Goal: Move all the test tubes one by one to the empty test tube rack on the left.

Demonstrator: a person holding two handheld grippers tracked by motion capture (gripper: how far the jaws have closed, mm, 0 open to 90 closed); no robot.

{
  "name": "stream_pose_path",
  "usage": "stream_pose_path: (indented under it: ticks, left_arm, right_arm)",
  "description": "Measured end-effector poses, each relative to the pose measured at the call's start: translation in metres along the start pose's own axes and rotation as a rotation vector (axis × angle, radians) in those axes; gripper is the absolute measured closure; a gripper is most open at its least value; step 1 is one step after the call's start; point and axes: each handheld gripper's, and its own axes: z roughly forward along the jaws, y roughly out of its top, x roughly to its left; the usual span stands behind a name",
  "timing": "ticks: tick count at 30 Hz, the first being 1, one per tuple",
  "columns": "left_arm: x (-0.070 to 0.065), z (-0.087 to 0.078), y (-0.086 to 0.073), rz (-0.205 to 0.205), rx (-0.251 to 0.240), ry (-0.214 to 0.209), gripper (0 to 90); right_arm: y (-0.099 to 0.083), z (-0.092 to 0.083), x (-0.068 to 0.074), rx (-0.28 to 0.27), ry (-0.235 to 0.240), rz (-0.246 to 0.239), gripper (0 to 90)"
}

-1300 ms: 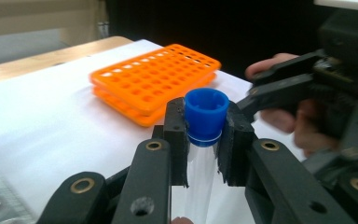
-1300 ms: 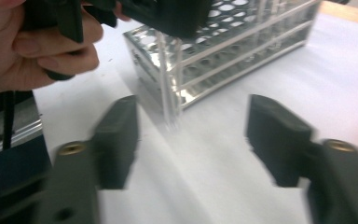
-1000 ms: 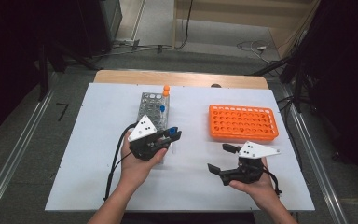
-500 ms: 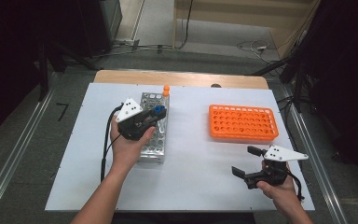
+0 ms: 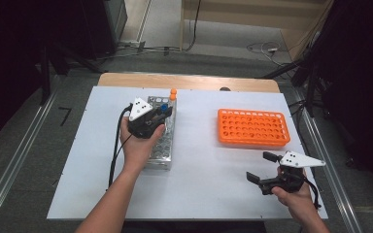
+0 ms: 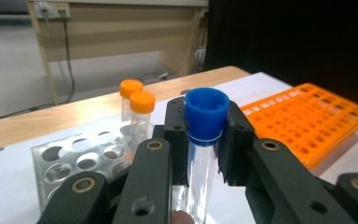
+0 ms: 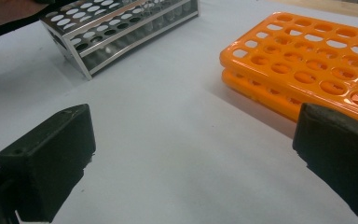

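My left gripper (image 5: 161,114) is shut on a clear tube with a blue cap (image 6: 206,109) and holds it upright over the far end of the metal rack (image 5: 159,148). Two orange-capped tubes (image 6: 140,106) stand in that rack's far holes, just behind the held tube. At the table's near right my right gripper (image 5: 262,167) stands open. Its jaws have just been opening, and nothing is between them (image 7: 193,158). An orange rack (image 5: 252,127) with no tubes lies flat beyond it.
The white table top (image 5: 209,174) stretches bare between the metal rack (image 7: 121,28) and the orange rack (image 7: 307,56). A wooden strip (image 5: 189,81) runs along the far edge. Cables trail from both grippers, and metal rails flank the table.
My left gripper carried the blue-capped tube from the table's middle back and left, over the metal rack. My right gripper drifted right, toward the near right corner.
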Motion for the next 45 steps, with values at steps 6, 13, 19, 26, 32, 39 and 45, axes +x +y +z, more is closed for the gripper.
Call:
stream_pose_path:
  ticks: [6, 13, 19, 26, 32, 39, 45]
  left_arm:
    - [-0.006, 0.004, -0.005, 0.039, 0.065, 0.017, 76.3]
    - [-0.005, 0.008, -0.008, 0.019, 0.106, -0.010, 76.1]
    - [-0.004, 0.011, -0.009, 0.008, 0.155, -0.004, 75.2]
    - [-0.006, 0.013, -0.009, 0.030, 0.188, -0.015, 69.6]
    - [-0.005, 0.008, -0.009, 0.026, 0.156, -0.047, 58.6]
    - [-0.005, -0.004, -0.008, 0.006, 0.124, -0.102, 40.5]
    - [-0.005, -0.020, -0.010, -0.019, 0.102, -0.125, 22.8]
  right_arm:
    - [0.000, 0.000, -0.001, 0.000, -0.001, -0.002, 0.0]
    - [0.000, 0.000, -0.003, -0.002, -0.010, 0.001, 0.0]
    - [-0.001, 0.000, -0.005, -0.007, -0.010, 0.008, 0.0]
    - [0.000, 0.000, -0.005, -0.006, -0.013, 0.010, 0.0]
    - [-0.001, 0.001, -0.005, -0.006, -0.016, 0.012, 0.0]
    - [-0.001, 0.001, -0.006, -0.005, -0.019, 0.011, 0.0]
    - [-0.001, 0.003, -0.007, 0.000, -0.020, 0.012, 0.0]
